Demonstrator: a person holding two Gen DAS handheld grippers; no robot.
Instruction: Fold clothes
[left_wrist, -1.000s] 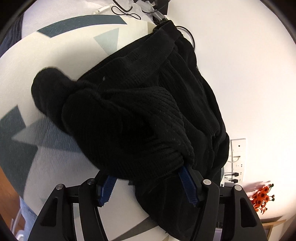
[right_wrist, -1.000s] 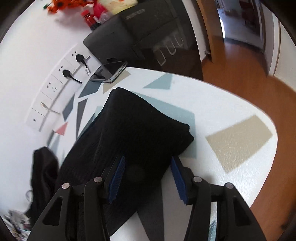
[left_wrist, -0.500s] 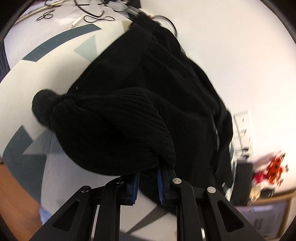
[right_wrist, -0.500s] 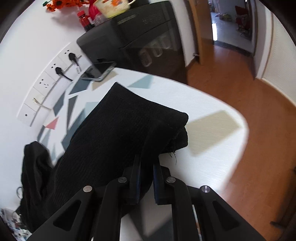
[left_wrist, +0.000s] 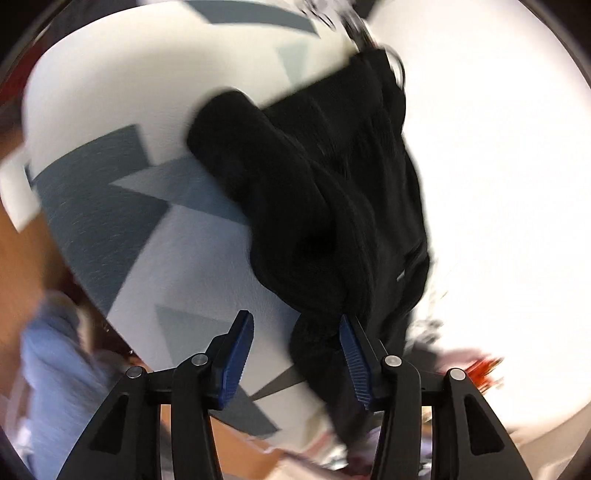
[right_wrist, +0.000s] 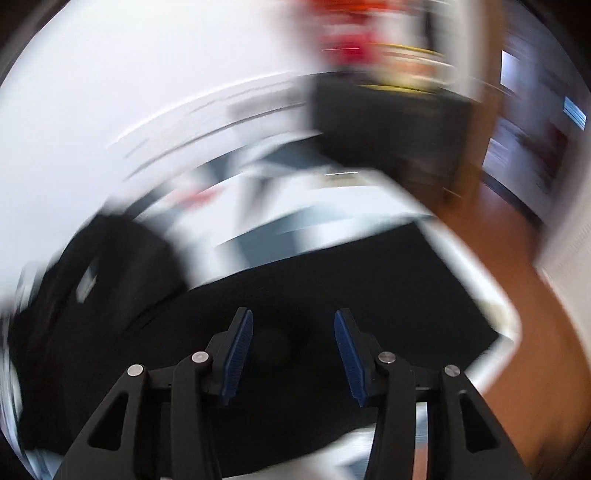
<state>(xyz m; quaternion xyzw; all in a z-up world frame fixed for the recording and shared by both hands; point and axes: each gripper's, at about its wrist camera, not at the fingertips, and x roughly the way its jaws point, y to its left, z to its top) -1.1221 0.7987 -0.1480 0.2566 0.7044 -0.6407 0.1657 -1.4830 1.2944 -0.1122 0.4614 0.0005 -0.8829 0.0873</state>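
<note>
Left wrist view: garment (left_wrist: 332, 192) heaped on the bench (left_wrist: 110, 110), running from 1 o'clock down to the left claw (left_wrist: 297, 354) at 6. Right wrist view: garment (right_wrist: 332, 288) spread before the right claw (right_wrist: 293, 354); blurred cabinet (right_wrist: 391, 125) at 1 o'clock.

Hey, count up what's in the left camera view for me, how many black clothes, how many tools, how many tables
Black garment: 1
Left tool: 1, open
Table with grey and white shapes: 1
Total: 3
</note>
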